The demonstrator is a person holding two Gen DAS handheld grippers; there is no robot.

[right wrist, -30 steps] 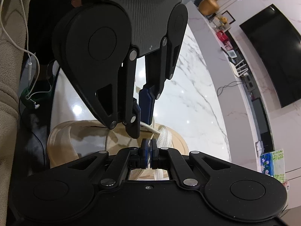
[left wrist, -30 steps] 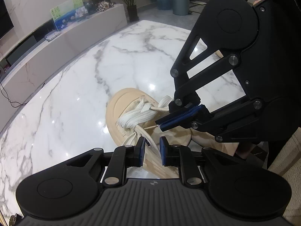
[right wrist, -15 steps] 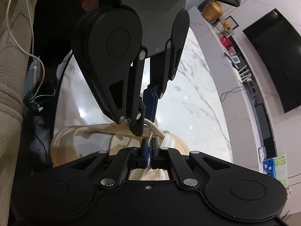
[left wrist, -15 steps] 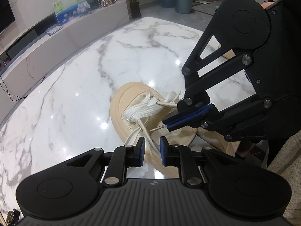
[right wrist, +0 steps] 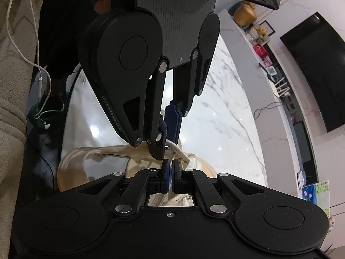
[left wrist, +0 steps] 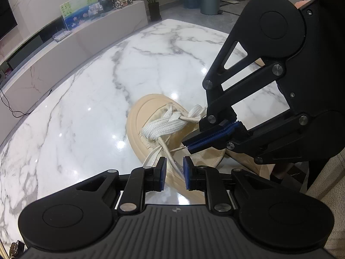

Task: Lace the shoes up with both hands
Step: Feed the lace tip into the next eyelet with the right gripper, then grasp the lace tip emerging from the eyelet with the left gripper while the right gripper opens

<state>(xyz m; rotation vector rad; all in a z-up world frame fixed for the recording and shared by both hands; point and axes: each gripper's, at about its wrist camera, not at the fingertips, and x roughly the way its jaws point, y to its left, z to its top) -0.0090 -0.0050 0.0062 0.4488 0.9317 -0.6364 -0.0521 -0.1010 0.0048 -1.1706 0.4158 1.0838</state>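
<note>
A beige shoe with white laces lies on the marble table, toe pointing away. My left gripper hangs over the shoe's near side. Its blue pads stand a small way apart, with a thin lace strand running up between them untouched. My right gripper comes in from the right, shut on the lace's tip just above the tongue. In the right wrist view that gripper pinches the strand above an eyelet, the left gripper hangs directly over it, and the shoe shows below.
Part of a second beige shoe shows behind the right gripper's linkage. A person's beige fleece clothing borders the table on the right. A white earphone cable hangs at the left. A low sideboard runs beyond the table.
In the right wrist view, the thin lace strand has come to stand between the right pads. The left gripper has shifted slightly over the shoe. Neither gripper's jaws have changed.
</note>
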